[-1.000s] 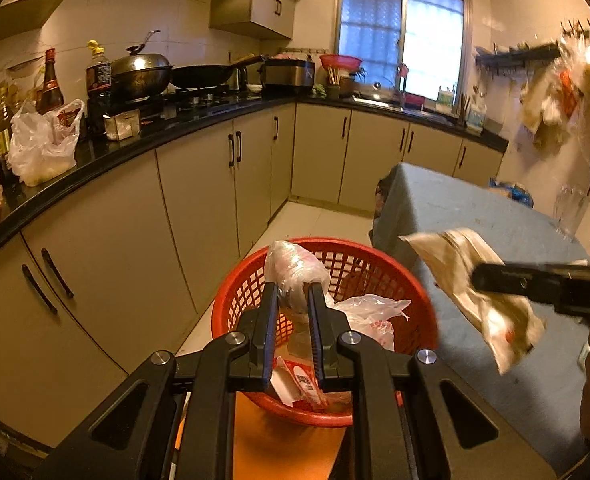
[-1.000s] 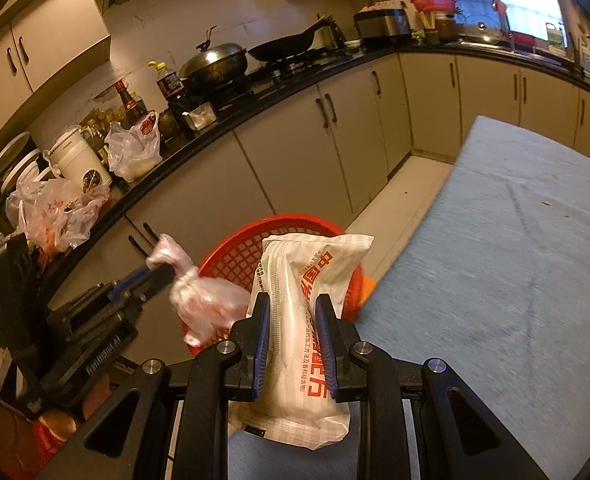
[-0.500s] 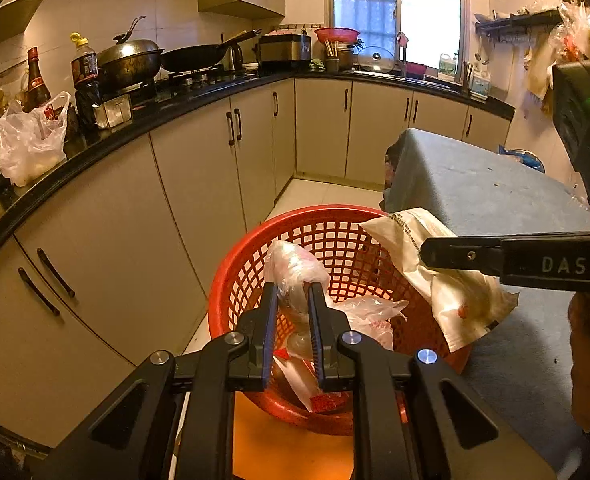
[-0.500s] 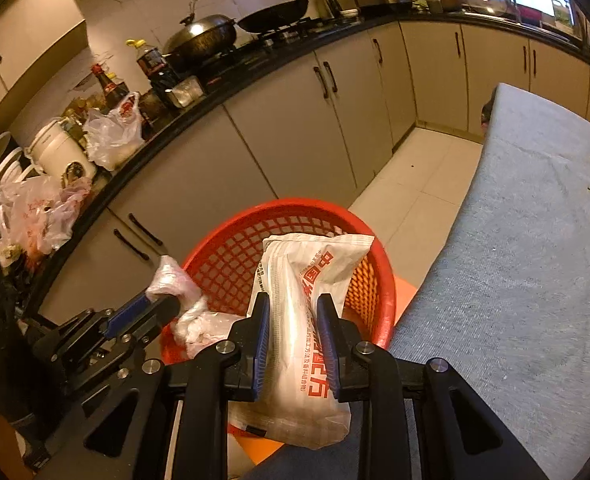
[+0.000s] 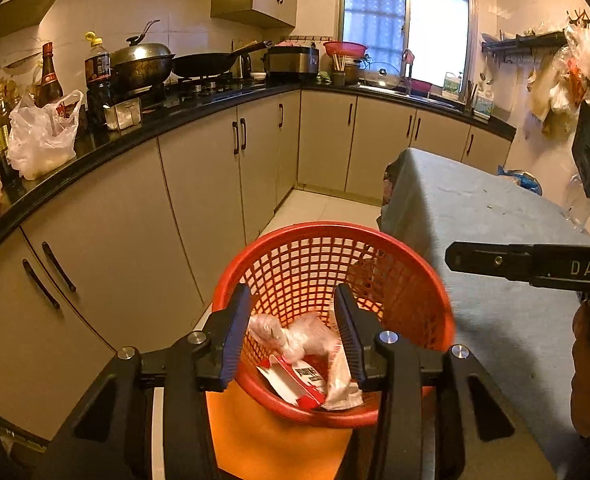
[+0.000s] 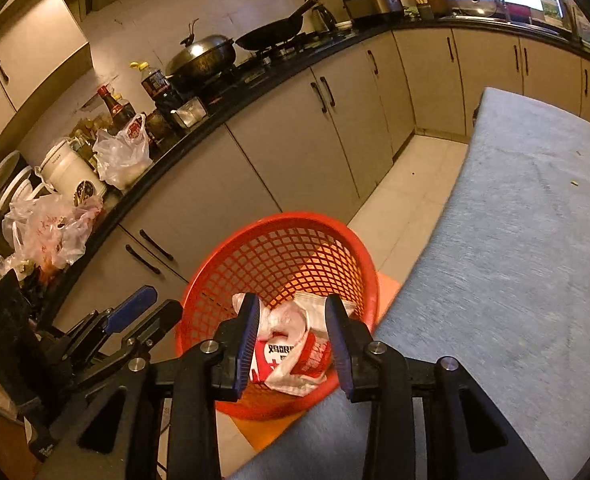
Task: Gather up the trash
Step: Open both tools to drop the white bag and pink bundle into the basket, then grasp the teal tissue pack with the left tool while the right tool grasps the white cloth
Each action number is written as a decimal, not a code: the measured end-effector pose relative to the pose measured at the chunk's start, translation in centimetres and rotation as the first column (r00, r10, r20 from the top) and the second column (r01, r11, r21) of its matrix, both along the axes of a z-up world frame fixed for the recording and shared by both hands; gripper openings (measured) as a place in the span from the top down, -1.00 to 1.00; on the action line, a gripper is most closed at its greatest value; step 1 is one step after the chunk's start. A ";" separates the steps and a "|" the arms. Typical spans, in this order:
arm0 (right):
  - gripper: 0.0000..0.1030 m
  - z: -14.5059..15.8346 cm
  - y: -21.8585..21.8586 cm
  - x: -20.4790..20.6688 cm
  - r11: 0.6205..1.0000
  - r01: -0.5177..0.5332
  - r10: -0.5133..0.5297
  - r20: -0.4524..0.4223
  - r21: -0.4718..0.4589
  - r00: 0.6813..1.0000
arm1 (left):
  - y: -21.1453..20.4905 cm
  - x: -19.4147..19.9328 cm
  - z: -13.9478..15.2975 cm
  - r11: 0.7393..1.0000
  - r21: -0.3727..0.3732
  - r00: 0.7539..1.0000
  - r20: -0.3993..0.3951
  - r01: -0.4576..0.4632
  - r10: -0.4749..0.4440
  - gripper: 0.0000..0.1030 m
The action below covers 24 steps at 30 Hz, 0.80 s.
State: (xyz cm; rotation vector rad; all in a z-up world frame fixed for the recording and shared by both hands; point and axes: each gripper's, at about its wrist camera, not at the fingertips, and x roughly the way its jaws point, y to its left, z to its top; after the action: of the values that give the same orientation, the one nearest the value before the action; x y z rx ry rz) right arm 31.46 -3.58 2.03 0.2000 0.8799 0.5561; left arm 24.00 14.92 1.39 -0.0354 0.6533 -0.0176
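A red mesh basket (image 5: 399, 280) (image 6: 223, 280) stands on an orange stool beside the grey-clothed table. In it lie a crumpled clear plastic bag (image 5: 295, 334) (image 6: 285, 318), a white and red wrapper (image 5: 341, 384) (image 6: 295, 360) and a red and white carton (image 5: 291, 380). My left gripper (image 5: 293, 300) hovers over the basket, its jaws opening with nothing pressed between them. My right gripper (image 6: 291, 308) also hangs above the basket, jaws opening, and the trash lies loose below them. The right gripper's finger (image 5: 527, 266) shows at the right in the left wrist view.
A black counter (image 5: 143, 132) with beige cabinets curves along the left and back, carrying woks, bottles and plastic bags (image 5: 43, 136). The grey table (image 6: 515, 260) fills the right. Pale floor tiles (image 6: 407, 188) run between cabinets and table.
Both grippers let go: the plastic bag fell from the left one and the white and red wrapper from the right one into the basket. Both pairs of jaws stand wider.
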 end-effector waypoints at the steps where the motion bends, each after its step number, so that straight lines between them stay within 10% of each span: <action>1: 0.28 0.1 -0.4 -0.3 1.000 0.004 -0.004 0.002 0.003 1.000 | -0.2 -0.3 0.2 1.000 -0.003 1.000 0.004 0.002 -0.002 0.17; 24: 0.28 0.2 -17.1 -11.2 0.964 0.230 -0.233 0.010 0.133 0.972 | -16.2 -5.2 0.1 0.958 -0.011 0.958 -0.040 0.285 -0.285 0.10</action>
State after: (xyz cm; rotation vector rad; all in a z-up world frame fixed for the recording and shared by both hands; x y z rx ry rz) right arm 20.25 -20.69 2.28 0.4097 0.7824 0.3967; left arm 18.82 -1.28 1.53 0.0542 0.6954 -0.2982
